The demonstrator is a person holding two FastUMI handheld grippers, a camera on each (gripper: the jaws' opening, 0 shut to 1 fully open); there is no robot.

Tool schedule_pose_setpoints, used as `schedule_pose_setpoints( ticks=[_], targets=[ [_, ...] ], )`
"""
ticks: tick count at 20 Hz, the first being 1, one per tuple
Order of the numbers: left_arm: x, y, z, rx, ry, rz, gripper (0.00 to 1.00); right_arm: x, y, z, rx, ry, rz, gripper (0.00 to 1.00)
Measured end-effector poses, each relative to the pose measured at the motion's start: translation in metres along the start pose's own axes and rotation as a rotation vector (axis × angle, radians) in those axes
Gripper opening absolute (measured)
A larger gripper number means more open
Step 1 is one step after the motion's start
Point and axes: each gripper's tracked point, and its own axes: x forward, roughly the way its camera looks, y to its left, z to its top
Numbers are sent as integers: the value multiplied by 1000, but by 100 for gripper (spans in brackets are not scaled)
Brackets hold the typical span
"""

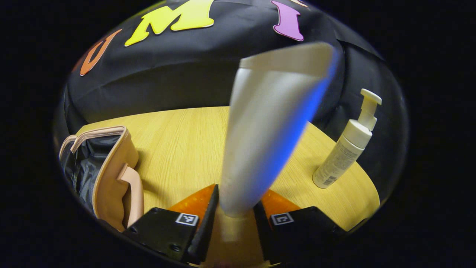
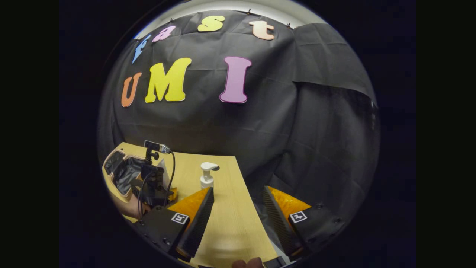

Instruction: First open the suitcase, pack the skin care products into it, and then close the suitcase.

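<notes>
Left gripper [image 1: 235,214] clamps an upright white tube [image 1: 267,134] above the wooden table [image 1: 178,149], open suitcase [image 1: 108,171] nearby, pump bottle [image 1: 346,149] standing apart; right gripper [image 2: 238,216] wide, holding nothing.

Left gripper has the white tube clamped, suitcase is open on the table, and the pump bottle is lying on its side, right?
Not quite: the pump bottle stands upright on the table, as the left gripper view shows. The left gripper does clamp the white tube, and the suitcase is open.

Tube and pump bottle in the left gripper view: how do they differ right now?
The tube is held in the left claw, lifted; the pump bottle stands free on the table. The tube ends in a flat crimped edge; the pump bottle carries a pump head. Both are whitish containers.
</notes>
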Motion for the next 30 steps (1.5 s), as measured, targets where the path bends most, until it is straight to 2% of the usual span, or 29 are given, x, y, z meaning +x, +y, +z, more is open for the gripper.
schedule_pose_setpoints(
  ticks=[1, 2, 3, 4, 5, 6, 7, 9, 13, 15, 20, 25, 26, 28, 30],
  targets=[
    [0, -1, 1, 3, 1, -12, 50, 2, 1, -1, 7, 4, 3, 77],
    [-1, -3, 1, -2, 7, -23, 49, 4, 3, -4, 11, 5, 11, 77],
    [-4, -4, 2, -3, 6, -32, 55, 7, 6, -6, 7, 4, 20, 78],
    [-9, -4, 7, -1, -5, -41, 47, 11, 7, -8, -2, 3, 26, 80],
    [-16, -5, 14, 7, -18, -52, 47, 16, 10, -10, -3, 3, 35, 80],
    [-23, -7, 22, 17, -35, -64, 54, 24, 15, -17, 7, 15, 60, 80],
    [-37, -9, 35, 24, -52, -88, 46, 31, 23, -24, 17, 37, 95, 80],
    [-67, -13, 55, 23, -82, -119, 46, 49, 39, -41, 39, 68, 152, 78],
    [-117, 2, 71, 11, -105, -111, 46, 94, 73, -59, 60, 56, 219, 80],
    [-139, 14, 76, -8, -99, -89, 46, 123, 83, -71, 48, 59, 227, 77],
    [-177, 58, 78, -73, -81, -17, 46, 176, 105, -99, 71, 97, 231, 80],
    [-208, 117, 72, -137, -73, 115, 46, 215, 120, -121, 95, 139, 228, 80],
    [-214, 129, 68, -144, -68, 137, 46, 218, 123, -124, 94, 149, 229, 78],
    [-225, 149, 62, -162, -63, 177, 46, 225, 127, -124, 90, 152, 229, 66],
    [-233, 166, 55, -191, -50, 213, 46, 230, 126, -123, 80, 153, 214, 65]
  ],
)
